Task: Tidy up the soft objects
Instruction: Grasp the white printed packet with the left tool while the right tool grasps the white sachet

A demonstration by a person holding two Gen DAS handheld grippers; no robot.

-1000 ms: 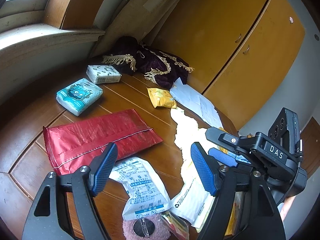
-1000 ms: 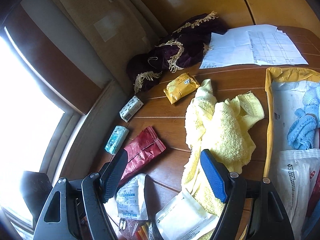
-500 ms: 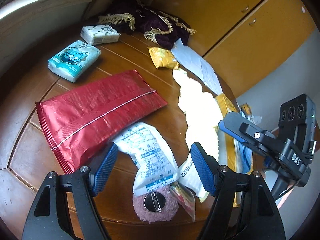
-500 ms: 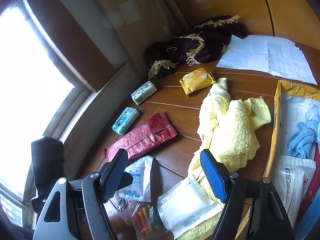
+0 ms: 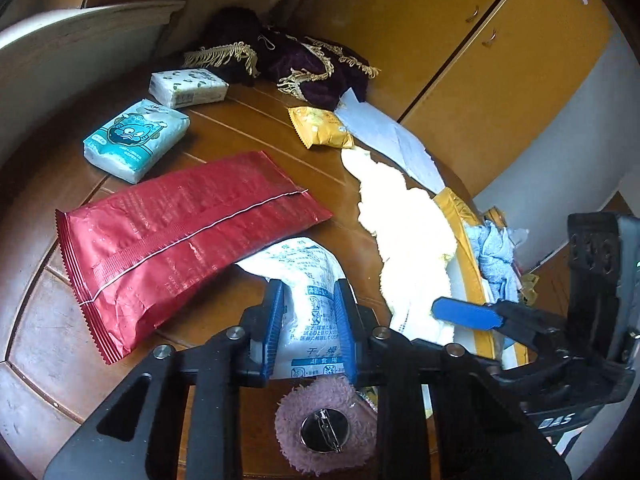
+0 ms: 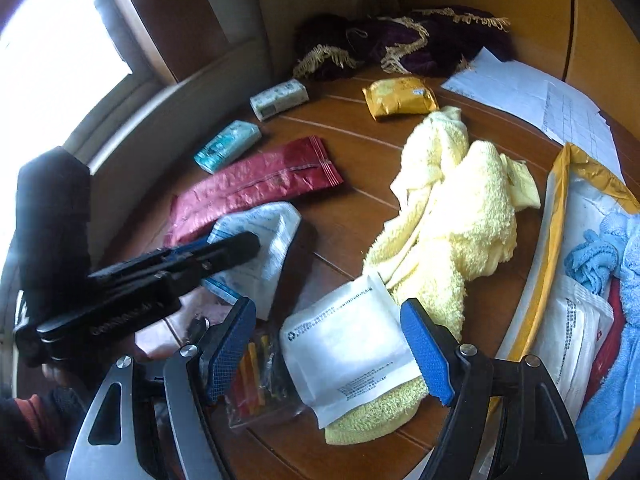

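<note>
**Left jaws grip the white packet, right jaws stand wide**

Closed jaws of the left gripper (image 5: 308, 330) pinch a white printed packet (image 5: 310, 280) between the blue pads; the packet lies on the wooden table (image 5: 248, 128) and its far end is tucked under the edge of a red foil bag (image 5: 180, 232). Just below the grip lies a pink fuzzy badge (image 5: 326, 426) with a metal pin back. The right gripper (image 6: 330, 346) has its jaws wide apart, holding nothing, and it hovers over a flat white pouch (image 6: 348, 356) that rests partly on a yellow towel (image 6: 452, 220). Beside the pouch is a small clear bag (image 6: 256, 372) with coloured sticks. At the right a yellow envelope (image 6: 556, 216) carries blue cloths (image 6: 596, 258). Two tissue packs (image 5: 136, 140) lie beyond the red bag.
</note>
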